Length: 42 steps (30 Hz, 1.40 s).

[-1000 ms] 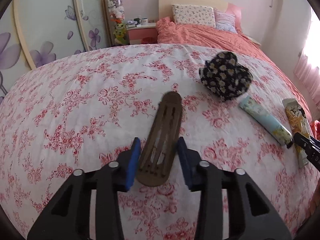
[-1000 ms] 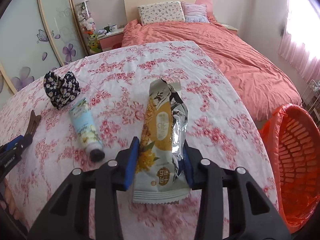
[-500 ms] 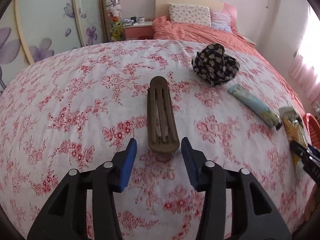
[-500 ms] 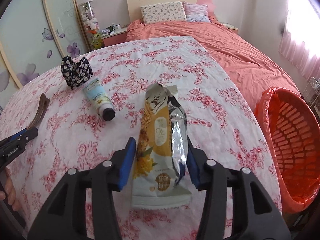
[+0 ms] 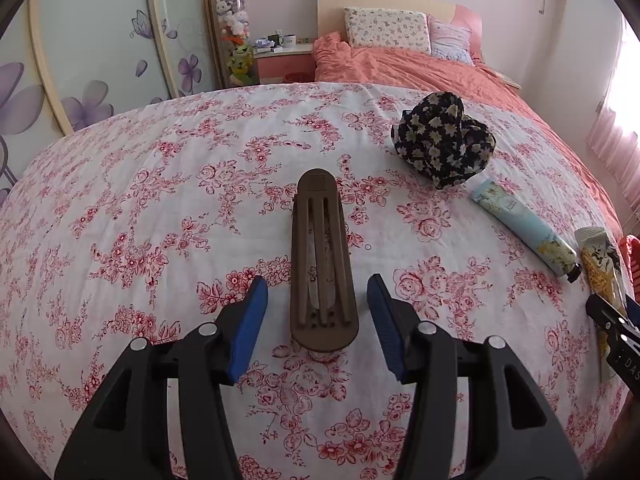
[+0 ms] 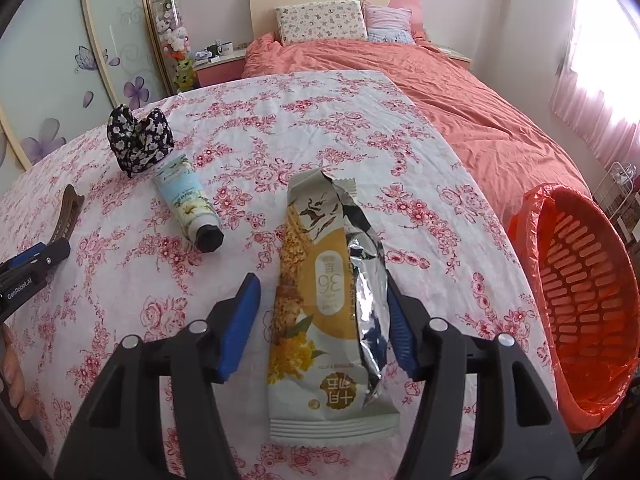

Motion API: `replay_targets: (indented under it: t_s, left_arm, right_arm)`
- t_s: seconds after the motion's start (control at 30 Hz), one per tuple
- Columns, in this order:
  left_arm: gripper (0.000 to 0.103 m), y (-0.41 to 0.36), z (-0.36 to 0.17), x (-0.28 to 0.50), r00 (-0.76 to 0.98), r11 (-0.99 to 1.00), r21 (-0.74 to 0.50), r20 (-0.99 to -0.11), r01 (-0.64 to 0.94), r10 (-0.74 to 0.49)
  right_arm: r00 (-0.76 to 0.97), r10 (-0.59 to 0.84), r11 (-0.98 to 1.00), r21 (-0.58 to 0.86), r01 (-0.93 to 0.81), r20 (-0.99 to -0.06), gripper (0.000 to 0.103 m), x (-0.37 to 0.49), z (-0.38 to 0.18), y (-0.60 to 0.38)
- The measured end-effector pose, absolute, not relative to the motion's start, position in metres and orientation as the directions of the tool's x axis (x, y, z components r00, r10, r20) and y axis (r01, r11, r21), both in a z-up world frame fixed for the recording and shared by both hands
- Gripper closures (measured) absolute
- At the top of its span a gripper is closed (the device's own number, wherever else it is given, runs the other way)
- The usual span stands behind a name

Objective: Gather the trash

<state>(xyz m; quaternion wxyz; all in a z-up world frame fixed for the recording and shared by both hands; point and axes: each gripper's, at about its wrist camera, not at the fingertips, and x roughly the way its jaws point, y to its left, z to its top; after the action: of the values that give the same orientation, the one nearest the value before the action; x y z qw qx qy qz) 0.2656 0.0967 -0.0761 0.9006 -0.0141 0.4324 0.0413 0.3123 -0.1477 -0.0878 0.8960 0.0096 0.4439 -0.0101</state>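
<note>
Our left gripper (image 5: 318, 312) stands apart around the brown hair clip (image 5: 322, 259) lying on the floral cloth (image 5: 160, 200). Our right gripper (image 6: 322, 322) is apart too, its right pad touching the torn snack wrapper (image 6: 330, 304); the orange bin (image 6: 580, 300) stands right.

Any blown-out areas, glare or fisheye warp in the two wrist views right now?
Left wrist: the window at the right edge is overexposed, the flowered cloth bulges into a dome, and the corners are vignetted black. Right wrist: the window is blown out white, there is specular glare on the snack wrapper foil, and the orange basket is stretched at the edge. Both are sharp.
</note>
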Motion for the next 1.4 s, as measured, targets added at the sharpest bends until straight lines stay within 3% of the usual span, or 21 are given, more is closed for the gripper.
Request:
replay_targets:
  t_s: [0.57, 0.93, 1.07, 1.13, 1.2, 1.23, 1.4]
  left_arm:
    - [0.049, 0.095, -0.076, 0.266, 0.62, 0.995, 0.016, -0.781, -0.101, 0.076]
    - [0.049, 0.096, -0.076, 0.267, 0.622, 0.997, 0.015, -0.781, -0.073, 0.057]
    - [0.049, 0.099, -0.076, 0.273, 0.624, 0.998, 0.014, -0.78, -0.061, 0.049]
    - [0.056, 0.098, -0.076, 0.275, 0.625, 0.998, 0.015, -0.779, -0.065, 0.052]
    - [0.065, 0.096, -0.075, 0.278, 0.628, 0.998, 0.017, -0.777, -0.063, 0.053]
    - [0.069, 0.094, -0.075, 0.28, 0.629, 0.998, 0.021, -0.776, -0.058, 0.053]
    - [0.069, 0.092, -0.075, 0.282, 0.631, 0.999, 0.018, -0.775, -0.047, 0.044]
  right_arm:
    - [0.597, -0.021, 0.999, 0.006, 0.042, -0.802, 0.027, 0.314, -0.09, -0.15]
    - [0.599, -0.019, 1.0, -0.006, 0.024, -0.8, 0.026, 0.314, -0.09, -0.149]
    - [0.606, -0.003, 1.0, 0.004, 0.011, -0.795, 0.035, 0.312, -0.09, -0.152]
    - [0.612, -0.012, 0.999, 0.01, 0.031, -0.791, 0.043, 0.312, -0.089, -0.155]
    - [0.618, -0.002, 1.0, 0.015, 0.022, -0.786, 0.061, 0.311, -0.087, -0.154]
    - [0.619, 0.0, 1.0, 0.013, 0.017, -0.786, 0.062, 0.312, -0.087, -0.153]
    - [0.624, 0.019, 1.0, 0.023, -0.001, -0.781, 0.071, 0.308, -0.085, -0.151]
